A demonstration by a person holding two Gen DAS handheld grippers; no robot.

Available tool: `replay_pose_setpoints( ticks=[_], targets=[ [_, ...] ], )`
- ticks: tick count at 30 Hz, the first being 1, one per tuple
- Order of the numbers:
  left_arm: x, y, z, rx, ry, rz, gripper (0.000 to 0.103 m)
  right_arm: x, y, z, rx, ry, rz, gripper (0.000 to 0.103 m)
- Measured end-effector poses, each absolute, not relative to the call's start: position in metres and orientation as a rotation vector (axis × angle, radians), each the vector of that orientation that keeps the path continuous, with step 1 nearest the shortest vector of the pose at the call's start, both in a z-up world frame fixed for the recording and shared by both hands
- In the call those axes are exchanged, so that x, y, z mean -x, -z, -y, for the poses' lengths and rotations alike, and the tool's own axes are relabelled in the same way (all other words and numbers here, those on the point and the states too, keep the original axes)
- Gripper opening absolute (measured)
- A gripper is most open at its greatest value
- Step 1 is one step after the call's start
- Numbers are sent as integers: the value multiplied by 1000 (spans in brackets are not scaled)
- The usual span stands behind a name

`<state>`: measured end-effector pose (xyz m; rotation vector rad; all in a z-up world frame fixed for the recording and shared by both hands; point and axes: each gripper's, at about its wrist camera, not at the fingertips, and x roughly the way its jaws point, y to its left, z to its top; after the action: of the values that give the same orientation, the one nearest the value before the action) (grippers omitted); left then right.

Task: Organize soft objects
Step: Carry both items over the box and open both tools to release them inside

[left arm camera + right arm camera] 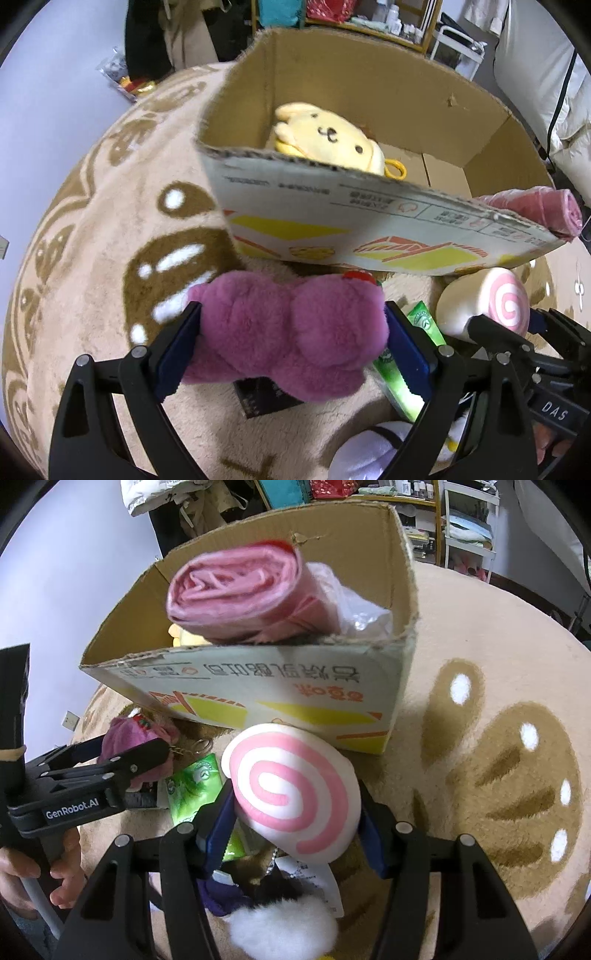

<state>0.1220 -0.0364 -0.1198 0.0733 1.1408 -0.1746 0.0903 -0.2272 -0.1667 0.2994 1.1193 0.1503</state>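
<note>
My left gripper [291, 325] is shut on a fuzzy purple plush [291, 332], held just in front of an open cardboard box [332, 236]. A yellow dog plush [328, 136] lies inside the box. A rolled pink cloth [236, 598] rests on the box's near rim at its right corner. My right gripper [295, 805] is shut on a white plush with a pink spiral [295, 790], close to the box's front wall [280, 698]. The left gripper and purple plush [133, 734] show at left in the right wrist view.
Box and toys sit on a beige rug with brown patterns [498, 768]. A green packet [192, 790], a black tag [262, 398], a white fluffy toy [280, 926] and a keyring [201, 746] lie below the grippers. Shelves and furniture [369, 14] stand behind.
</note>
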Motion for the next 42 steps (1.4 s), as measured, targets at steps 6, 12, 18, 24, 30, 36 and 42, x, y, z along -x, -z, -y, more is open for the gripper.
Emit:
replay_pose_setpoints(
  ticks=[6,12,18,24,30,36,42],
  targets=[
    [-101,93,31,-78,159,-1044,93,-77,141,230,-300,-147,-1048,63],
    [-82,60,23,-71,139,-930,93,-57,115,229,-291,-144,-959,63],
    [-67,29,20,-71,112,-809,93,-38,82,228,-274,-146,-860,63],
    [-54,3,22,-121,90,-676,93,-21,57,225,-208,-144,-766,63],
    [-49,-14,26,-127,96,-582,93,-17,37,229,-200,-129,-671,63],
    [-53,-22,30,-139,107,-534,93,-21,23,233,-194,-114,-595,63],
    [-64,-24,39,-174,111,-500,93,-32,14,237,-171,-107,-552,63]
  ],
)
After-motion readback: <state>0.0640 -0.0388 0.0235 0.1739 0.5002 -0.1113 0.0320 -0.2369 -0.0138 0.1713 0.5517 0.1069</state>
